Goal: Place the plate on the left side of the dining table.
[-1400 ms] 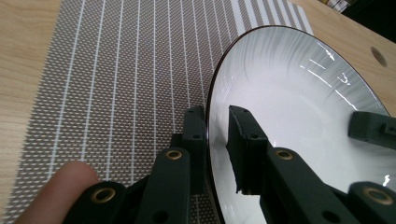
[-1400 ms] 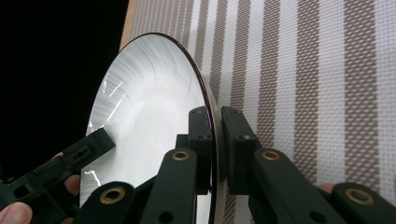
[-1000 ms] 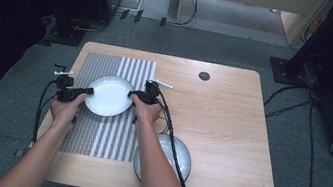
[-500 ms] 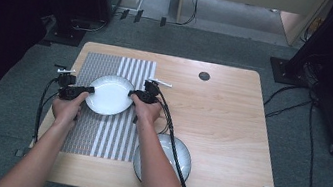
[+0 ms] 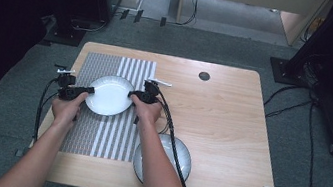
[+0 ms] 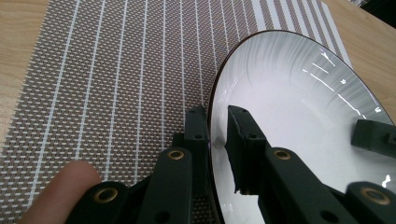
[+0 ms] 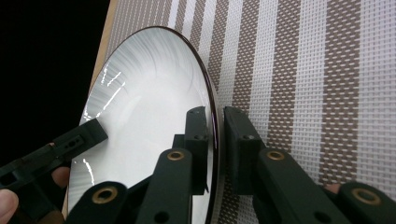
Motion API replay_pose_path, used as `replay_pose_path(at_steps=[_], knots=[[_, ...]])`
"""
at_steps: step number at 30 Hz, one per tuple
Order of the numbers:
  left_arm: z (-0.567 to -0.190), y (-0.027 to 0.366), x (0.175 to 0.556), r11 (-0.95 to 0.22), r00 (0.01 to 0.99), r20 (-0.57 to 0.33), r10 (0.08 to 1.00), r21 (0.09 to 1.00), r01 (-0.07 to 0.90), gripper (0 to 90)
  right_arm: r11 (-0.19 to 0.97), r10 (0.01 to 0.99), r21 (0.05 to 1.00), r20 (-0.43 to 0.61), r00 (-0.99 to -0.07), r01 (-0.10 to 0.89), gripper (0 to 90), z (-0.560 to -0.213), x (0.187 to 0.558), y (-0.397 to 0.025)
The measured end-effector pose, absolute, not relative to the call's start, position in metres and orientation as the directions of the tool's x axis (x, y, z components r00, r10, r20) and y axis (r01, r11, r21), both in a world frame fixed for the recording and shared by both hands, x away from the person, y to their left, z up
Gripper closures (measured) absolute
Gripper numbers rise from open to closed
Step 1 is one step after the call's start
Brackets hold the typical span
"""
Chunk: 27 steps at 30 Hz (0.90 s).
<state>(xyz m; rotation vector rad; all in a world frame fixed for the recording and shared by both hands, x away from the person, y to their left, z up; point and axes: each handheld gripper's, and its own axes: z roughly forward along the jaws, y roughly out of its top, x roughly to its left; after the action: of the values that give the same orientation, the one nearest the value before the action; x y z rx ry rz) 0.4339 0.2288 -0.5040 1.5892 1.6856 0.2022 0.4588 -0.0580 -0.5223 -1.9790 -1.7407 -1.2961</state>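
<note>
A white plate with a dark rim is held over the striped placemat between both grippers. My left gripper is shut on the plate's left rim, and in the left gripper view its jaws pinch the plate edge. My right gripper is shut on the opposite rim; the right gripper view has one jaw on each side of the plate edge. The left gripper's tip appears across the plate there.
A second grey plate lies on the wooden table near the front edge, partly under my right forearm. A dark round grommet sits at the table's back. Cables trail from both grippers.
</note>
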Motion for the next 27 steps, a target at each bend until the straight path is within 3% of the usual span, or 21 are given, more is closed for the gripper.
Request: replay_pose_path(at_steps=[5,12,13,24,27], knots=[[-0.504,0.228,0.434,0.2,0.099,-0.421,0.902,0.607,0.769,78.7,-0.277,0.704,0.389,0.705,-0.09,0.879,76.9,-0.522,0.459,-0.059],[-0.502,0.229,0.433,0.197,0.099,-0.418,0.903,0.609,0.768,78.6,-0.279,0.695,0.385,0.713,-0.092,0.88,62.4,-0.519,0.46,-0.062],[-0.502,0.23,0.433,0.198,0.102,-0.42,0.902,0.611,0.766,74.6,-0.289,0.708,0.404,0.701,-0.09,0.868,57.8,-0.516,0.461,-0.065],[-0.488,0.244,0.425,0.169,0.146,-0.405,0.903,0.646,0.744,51.0,-0.235,0.716,0.485,0.672,-0.187,0.842,50.3,-0.507,0.46,-0.076],[-0.482,0.245,0.421,0.167,0.158,-0.398,0.904,0.669,0.724,43.6,-0.174,0.791,0.591,0.56,-0.245,0.788,44.7,-0.5,0.458,-0.08]])
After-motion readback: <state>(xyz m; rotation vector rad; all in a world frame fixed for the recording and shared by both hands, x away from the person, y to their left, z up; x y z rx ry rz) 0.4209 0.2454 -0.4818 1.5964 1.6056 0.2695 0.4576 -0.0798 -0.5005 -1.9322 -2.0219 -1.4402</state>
